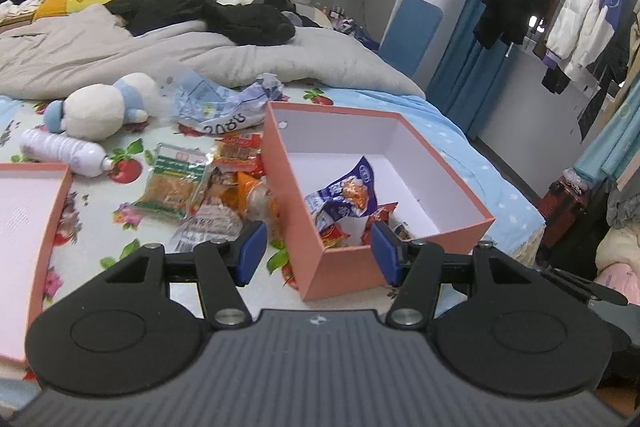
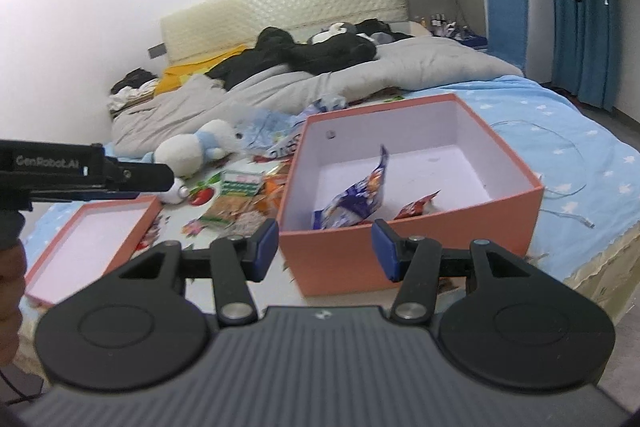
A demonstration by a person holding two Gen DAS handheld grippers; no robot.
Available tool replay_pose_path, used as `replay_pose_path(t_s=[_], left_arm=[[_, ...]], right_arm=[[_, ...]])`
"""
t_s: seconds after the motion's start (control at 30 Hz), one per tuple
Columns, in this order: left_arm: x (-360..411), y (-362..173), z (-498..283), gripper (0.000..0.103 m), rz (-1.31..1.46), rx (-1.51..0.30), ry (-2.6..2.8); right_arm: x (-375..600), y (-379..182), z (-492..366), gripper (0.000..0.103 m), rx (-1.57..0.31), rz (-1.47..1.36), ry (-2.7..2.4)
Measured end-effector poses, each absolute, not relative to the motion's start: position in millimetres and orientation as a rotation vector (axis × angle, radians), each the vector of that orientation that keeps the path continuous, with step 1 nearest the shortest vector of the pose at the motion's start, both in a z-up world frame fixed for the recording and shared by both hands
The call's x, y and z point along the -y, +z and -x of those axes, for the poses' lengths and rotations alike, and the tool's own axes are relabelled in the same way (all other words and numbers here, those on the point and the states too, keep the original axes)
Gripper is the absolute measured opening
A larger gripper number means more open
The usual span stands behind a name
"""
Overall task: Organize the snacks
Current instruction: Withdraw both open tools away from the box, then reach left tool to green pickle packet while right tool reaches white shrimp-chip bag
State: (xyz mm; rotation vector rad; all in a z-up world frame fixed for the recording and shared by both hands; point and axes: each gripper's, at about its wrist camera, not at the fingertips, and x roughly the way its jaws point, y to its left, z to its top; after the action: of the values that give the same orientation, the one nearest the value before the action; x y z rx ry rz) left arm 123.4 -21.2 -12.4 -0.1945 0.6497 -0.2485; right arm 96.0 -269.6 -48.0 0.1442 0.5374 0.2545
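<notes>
The box (image 1: 404, 227) stands open on the bed (image 1: 472, 155), close to its near edge. A purple packet (image 1: 344, 197) and a red packet (image 2: 416, 205) lie inside, their lower parts hidden by the near wall. Left of the box lies a snack pile (image 1: 208, 187), its prints too small to read. The lid (image 1: 24, 227) further left is cut off. Left gripper (image 1: 319, 253) and right gripper (image 2: 325, 249) hover released and empty, fingers (image 1: 252, 251) apart.
</notes>
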Motion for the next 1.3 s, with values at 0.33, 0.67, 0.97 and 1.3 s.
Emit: replay_pose_path(t_s=[0.33, 0.67, 0.97, 1.3], left_arm=[[-13.5, -25.2, -72.2, 0.063, 0.261, -0.661, -0.186], [-38.5, -62.5, -66.9, 0.063, 0.309, -0.719, -0.125], [-80.8, -98.5, -101.8, 0.063, 0.375, -0.750, -0.062], [-117.7, -121.7, -188.9, 0.063, 0.301, -0.788, -0.067]], right_arm=[[241.5, -62.2, -69.0, 0.054, -0.561, -0.130, 0.344], [211.0, -82.4, -61.9, 0.054, -0.610, -0.119, 0.405], [175.7, -101.0, -85.3, 0.060, -0.630, -0.084, 0.435], [124.8, -117.0, -136.1, 0.065, -0.607, -0.064, 0.418]])
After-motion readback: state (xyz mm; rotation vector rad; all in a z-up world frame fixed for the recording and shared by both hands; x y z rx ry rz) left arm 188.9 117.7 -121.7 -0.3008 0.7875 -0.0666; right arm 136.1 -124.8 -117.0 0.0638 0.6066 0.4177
